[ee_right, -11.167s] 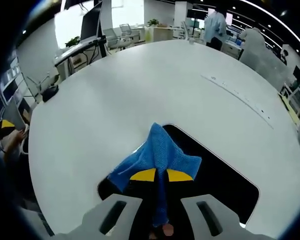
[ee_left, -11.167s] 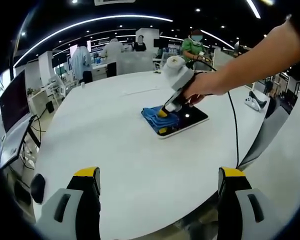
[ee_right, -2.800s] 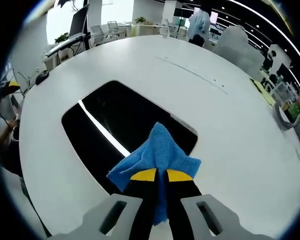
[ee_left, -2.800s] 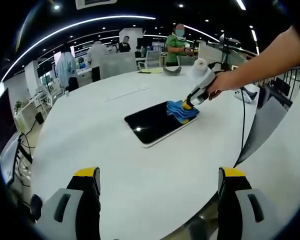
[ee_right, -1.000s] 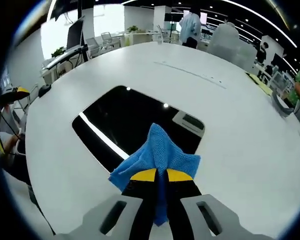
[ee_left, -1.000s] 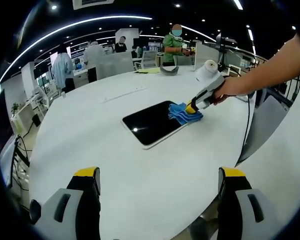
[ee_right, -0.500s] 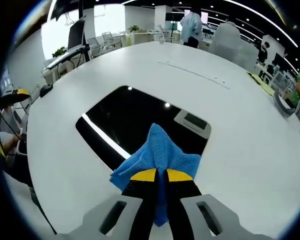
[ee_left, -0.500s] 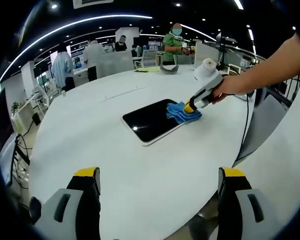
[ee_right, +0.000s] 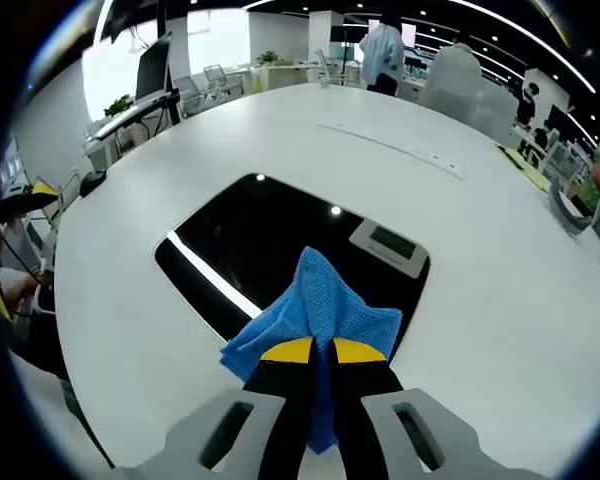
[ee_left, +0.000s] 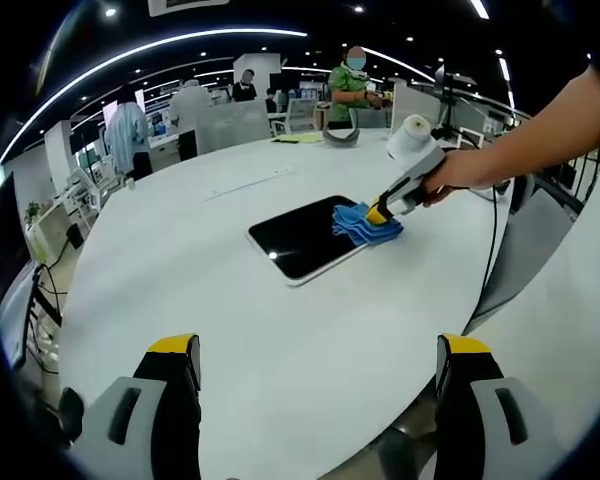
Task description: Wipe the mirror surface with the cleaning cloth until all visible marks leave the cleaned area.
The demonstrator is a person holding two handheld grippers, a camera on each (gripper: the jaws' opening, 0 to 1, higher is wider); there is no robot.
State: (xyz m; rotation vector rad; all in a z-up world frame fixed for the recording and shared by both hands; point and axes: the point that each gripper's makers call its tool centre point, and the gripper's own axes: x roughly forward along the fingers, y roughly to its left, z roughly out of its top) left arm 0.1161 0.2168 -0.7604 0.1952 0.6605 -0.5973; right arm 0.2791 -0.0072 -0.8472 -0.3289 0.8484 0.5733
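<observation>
right tool [ee_right: 312, 351] clamps blue cloth [ee_right: 315, 300] (bunched) on mirror's [ee_right: 280, 240] edge.

Bright overhead striplights, perhaps slight glare

Left claw [ee_left: 318, 400], jaws spread wide above the white counter [ee_left: 180, 290]. Beyond it, the right claw [ee_left: 378, 213], held by a hand [ee_left: 460, 175], presses a blue cleaning cloth [ee_left: 365, 224] on the far end of the dark mirror [ee_left: 305, 238].

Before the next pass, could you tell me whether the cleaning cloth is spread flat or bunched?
Bunched: the blue cleaning cloth is pinched into folds by the right gripper.
</observation>
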